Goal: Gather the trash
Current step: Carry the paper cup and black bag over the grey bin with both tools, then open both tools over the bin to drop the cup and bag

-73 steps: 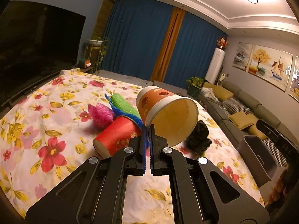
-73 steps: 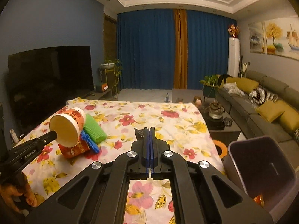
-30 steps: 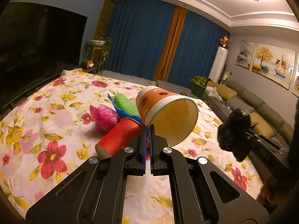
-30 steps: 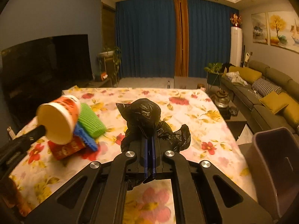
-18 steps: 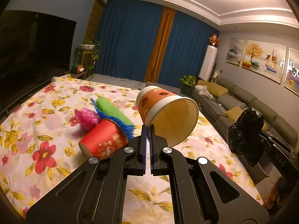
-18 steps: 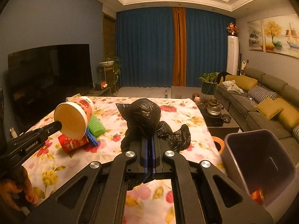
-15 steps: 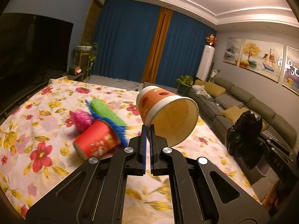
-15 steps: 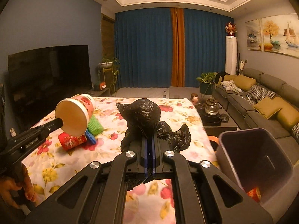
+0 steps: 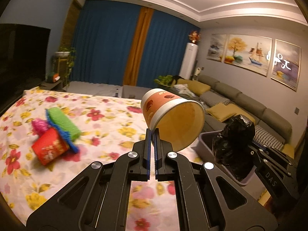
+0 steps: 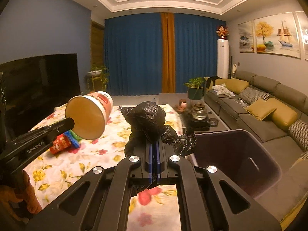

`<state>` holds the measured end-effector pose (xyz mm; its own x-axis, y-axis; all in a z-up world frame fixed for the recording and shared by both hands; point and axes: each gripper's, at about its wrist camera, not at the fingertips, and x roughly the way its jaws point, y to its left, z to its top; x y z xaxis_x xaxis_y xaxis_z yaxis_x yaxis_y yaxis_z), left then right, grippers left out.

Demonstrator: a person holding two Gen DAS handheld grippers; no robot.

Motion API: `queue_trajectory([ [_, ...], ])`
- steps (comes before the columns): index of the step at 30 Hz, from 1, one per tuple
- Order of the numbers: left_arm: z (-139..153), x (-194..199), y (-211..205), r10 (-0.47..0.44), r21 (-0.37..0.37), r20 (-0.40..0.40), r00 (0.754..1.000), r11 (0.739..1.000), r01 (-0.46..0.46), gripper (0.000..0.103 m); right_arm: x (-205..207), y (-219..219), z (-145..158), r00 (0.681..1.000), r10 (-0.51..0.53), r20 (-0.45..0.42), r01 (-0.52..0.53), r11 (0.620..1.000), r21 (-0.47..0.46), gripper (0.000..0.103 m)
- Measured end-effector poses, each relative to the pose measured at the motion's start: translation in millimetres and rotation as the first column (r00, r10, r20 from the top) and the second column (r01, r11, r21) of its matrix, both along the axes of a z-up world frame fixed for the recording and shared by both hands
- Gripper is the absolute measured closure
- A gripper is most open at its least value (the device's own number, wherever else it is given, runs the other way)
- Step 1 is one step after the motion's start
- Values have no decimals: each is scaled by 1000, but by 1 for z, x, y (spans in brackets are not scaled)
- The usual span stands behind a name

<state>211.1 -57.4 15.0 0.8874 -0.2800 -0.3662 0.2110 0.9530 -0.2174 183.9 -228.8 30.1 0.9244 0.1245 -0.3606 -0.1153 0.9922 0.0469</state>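
The right gripper (image 10: 154, 150) had its fingers (image 10: 159, 154) pinched together on a crumpled black plastic bag (image 10: 150, 123), which bulged just left of the dark bin (image 10: 269, 163) at the near right. At the left, the left gripper (image 10: 70, 123) clamped the rim of an orange-and-white paper cup (image 10: 88, 117), its open mouth turned toward the camera, above the floral-cloth tabletop (image 10: 100, 159). Below that cup lay a red cup (image 10: 59, 144) touching blue and green netting (image 10: 74, 138).
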Motion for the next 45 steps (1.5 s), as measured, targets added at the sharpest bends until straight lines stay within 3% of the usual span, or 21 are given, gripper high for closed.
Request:
queue_trajectory([
  [10, -2, 11, -62, -104, 28, -5, 995, 994, 105, 101, -4, -62, 1, 995, -102, 7, 102, 994, 30, 99],
  [25, -15, 35, -167, -278, 20, -21, 960, 960, 279, 101, -4, -129, -10, 971, -238, 3, 237, 969, 67, 99],
  [39, -33, 54, -198, -353, 3, -49, 934, 935, 353, 101, 10, -151, -15, 962, -271, -19, 271, 955, 118, 98],
  [43, -38, 58, -199, -371, -9, -58, 927, 929, 371, 101, 12, -152, -15, 959, -282, -14, 282, 952, 118, 92],
  [45, -38, 59, -200, -380, -7, -60, 923, 925, 380, 100, 12, -153, -15, 957, -290, -17, 290, 949, 121, 82],
])
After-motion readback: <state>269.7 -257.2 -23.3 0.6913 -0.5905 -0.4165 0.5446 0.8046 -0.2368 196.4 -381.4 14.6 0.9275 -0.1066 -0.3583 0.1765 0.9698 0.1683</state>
